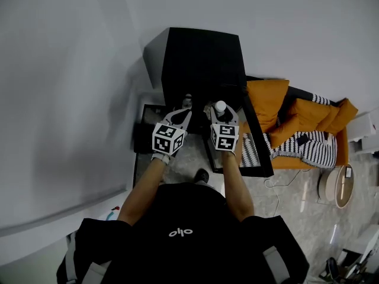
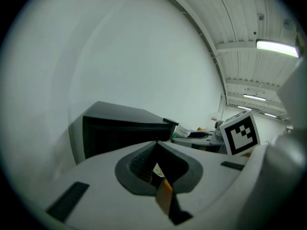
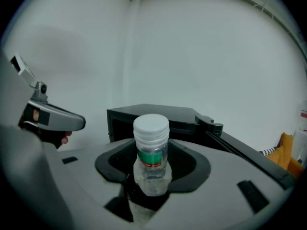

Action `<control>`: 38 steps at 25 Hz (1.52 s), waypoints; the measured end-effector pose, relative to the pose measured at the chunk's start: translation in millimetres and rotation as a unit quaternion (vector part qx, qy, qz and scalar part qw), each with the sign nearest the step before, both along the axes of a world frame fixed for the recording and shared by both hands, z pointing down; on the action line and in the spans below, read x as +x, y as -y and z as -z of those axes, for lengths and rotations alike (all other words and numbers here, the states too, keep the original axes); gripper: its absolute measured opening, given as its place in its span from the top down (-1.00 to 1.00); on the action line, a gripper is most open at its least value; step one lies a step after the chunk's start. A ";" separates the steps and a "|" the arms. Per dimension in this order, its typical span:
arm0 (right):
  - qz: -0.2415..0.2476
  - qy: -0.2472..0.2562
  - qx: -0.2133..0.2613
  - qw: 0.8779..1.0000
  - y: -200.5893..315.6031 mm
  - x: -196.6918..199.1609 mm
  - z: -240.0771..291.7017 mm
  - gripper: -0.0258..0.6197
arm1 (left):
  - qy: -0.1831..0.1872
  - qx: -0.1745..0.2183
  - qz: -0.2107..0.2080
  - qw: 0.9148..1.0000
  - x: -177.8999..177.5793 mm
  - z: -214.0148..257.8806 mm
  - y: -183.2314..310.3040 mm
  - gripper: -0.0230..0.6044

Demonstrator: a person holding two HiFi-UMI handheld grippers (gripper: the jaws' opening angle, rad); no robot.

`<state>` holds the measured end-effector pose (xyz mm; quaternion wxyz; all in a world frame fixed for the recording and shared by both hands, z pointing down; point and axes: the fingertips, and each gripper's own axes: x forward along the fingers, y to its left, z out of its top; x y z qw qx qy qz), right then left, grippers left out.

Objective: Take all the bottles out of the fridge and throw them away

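Note:
A clear plastic bottle with a white cap and a green label stands upright between the jaws of my right gripper, which is shut on it. In the head view its white cap shows at the tip of the right gripper, in front of the black fridge. The fridge door hangs open to the right. My left gripper is just to the left, level with the right one. Its jaws are shut with nothing between them. The fridge's inside is too dark to see.
An orange sofa with a striped cloth stands right of the fridge door. A round flat device lies on the floor further right. White walls close in behind and to the left. My feet are near the open fridge.

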<state>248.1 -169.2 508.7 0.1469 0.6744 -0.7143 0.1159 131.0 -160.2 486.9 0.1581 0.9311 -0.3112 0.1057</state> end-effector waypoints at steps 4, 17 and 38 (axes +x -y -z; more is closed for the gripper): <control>0.032 0.001 0.002 0.999 12.5 -26.4 1.5 0.29 | -0.003 0.000 0.033 0.999 -24.7 0.0 7.3 0.91; 0.217 0.007 0.005 0.976 45.0 -210.8 3.5 0.29 | 0.004 0.013 0.222 0.975 -197.0 4.7 6.7 0.91; 0.313 0.006 -0.017 0.950 43.6 -336.6 -14.7 0.29 | 0.002 -0.012 0.319 0.948 -315.0 -17.4 -23.1 0.91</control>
